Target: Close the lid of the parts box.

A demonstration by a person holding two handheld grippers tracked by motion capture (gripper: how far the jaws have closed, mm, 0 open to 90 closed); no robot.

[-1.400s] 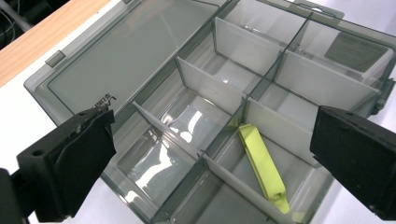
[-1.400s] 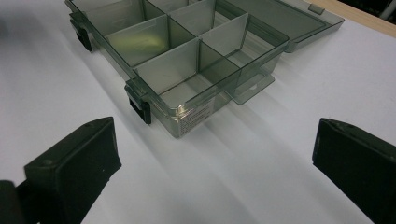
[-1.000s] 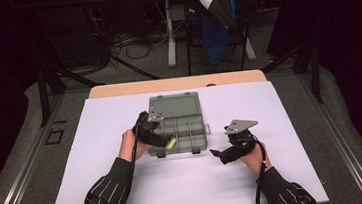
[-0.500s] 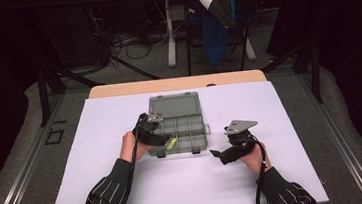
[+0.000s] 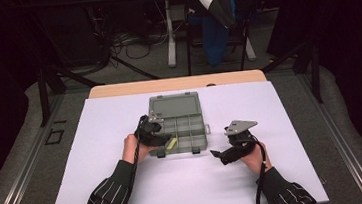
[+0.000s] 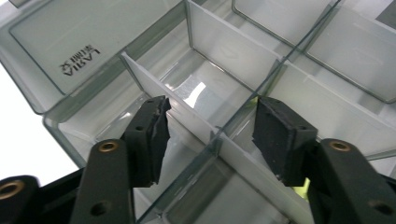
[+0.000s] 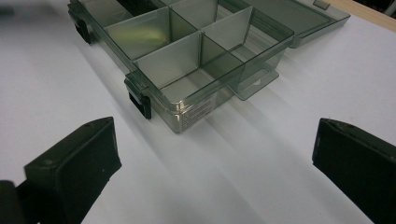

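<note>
Nearest the person, the right gripper (image 5: 217, 154) rests on the white bench (image 5: 102, 190), jaws spread wide with nothing between them, aimed at the near right corner of the box (image 5: 182, 132) but apart from it.

The left gripper (image 5: 165, 142) is at the box's near left compartments. In the left gripper view its jaws have just been closing and now stand half shut astride a white divider (image 6: 196, 126), one jaw in each neighbouring compartment. The pads are not yet pressing on the divider.

The box, a clear grey compartment case, sits mid-bench with its lid (image 5: 174, 104) laid open flat on the far side. A small yellow-green item (image 5: 171, 143) lies in the near left compartment; what it is cannot be told.

Judgement: work appears early. The box is open and the divider is straddled, but no grip is made and no divider looks displaced. Seizing and shifting or lifting it looks to remain, with the right gripper unused so far.
</note>
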